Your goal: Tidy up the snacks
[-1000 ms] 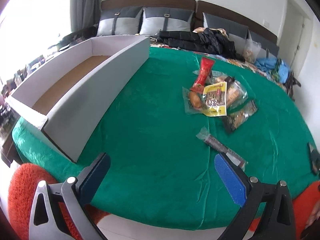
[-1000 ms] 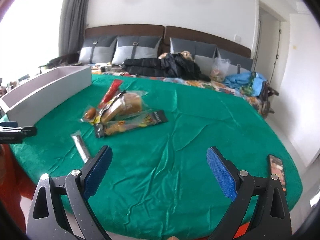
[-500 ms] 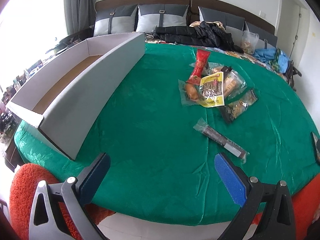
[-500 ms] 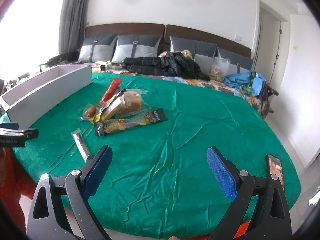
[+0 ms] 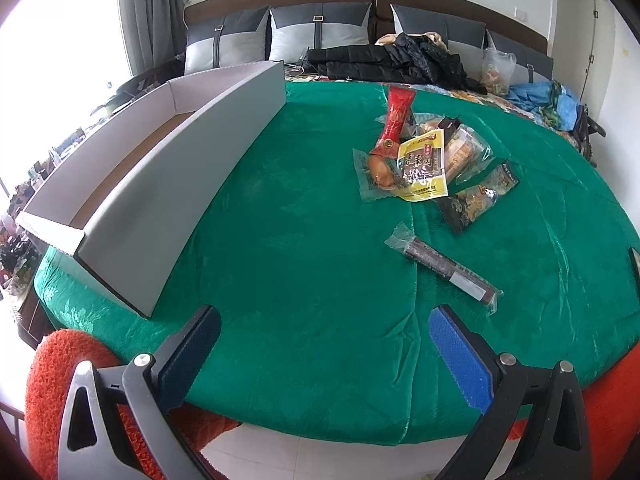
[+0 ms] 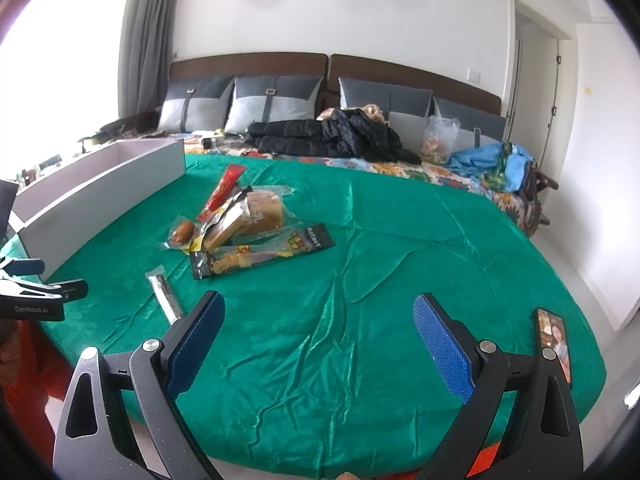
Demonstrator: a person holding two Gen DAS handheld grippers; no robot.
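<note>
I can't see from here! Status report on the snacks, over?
Left gripper and right gripper open, holding nothing. Pile of snack packets and long dark stick packet on green cloth. Grey cardboard box shows no snacks. Nothing blocking.

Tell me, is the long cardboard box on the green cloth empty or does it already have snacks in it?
Empty as far as visible: the cardboard box shows only bare brown floor, and the snacks lie on the green cloth.
</note>
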